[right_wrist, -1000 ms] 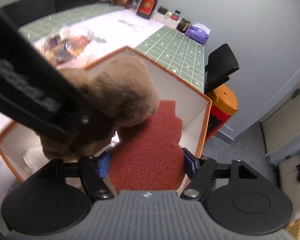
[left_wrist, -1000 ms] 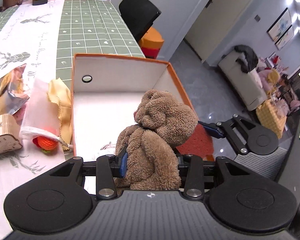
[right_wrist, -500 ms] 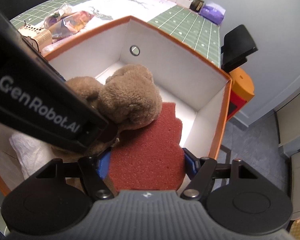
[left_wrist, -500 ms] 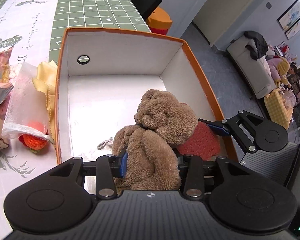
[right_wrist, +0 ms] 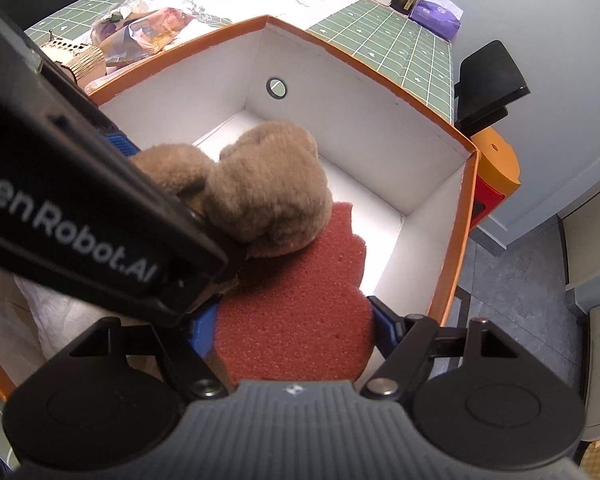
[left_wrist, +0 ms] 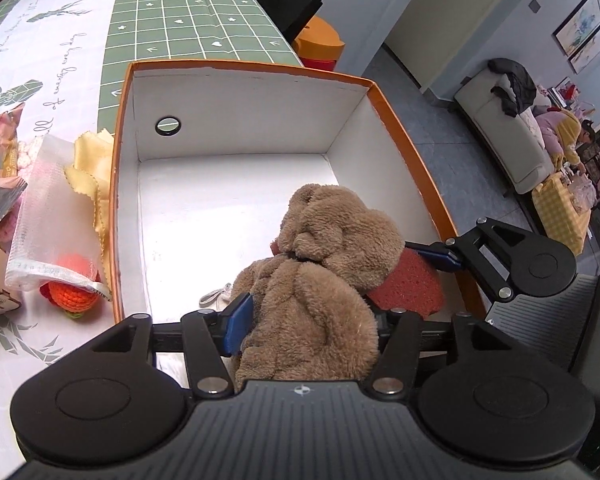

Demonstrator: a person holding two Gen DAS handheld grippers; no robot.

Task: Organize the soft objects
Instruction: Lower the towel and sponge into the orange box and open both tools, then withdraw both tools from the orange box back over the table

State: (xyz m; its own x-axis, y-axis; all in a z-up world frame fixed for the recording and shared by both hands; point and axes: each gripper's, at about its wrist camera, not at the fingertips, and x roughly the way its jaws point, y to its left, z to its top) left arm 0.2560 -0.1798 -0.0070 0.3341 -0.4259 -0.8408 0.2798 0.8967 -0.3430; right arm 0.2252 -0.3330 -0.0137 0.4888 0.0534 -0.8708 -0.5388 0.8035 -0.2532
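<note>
Right cam reads "GenRobot.AI" on left gripper (right_wrist: 204, 264), jaws just spreading off plush bear (left_wrist: 324, 280). Right gripper (right_wrist: 296, 332) pinches red sponge (right_wrist: 300, 304). Only left cam shows crochet fruit (left_wrist: 72, 292) beside box (left_wrist: 236, 68).

The brown plush bear (left_wrist: 320, 280) is fuzzy and slumped inside the orange-rimmed white box (left_wrist: 236, 120), in the near right part of the box, well away from its far wall. The red sponge (right_wrist: 300, 312), coarse-pored with a wavy edge, lies in the box partly under the bear's head.
</note>
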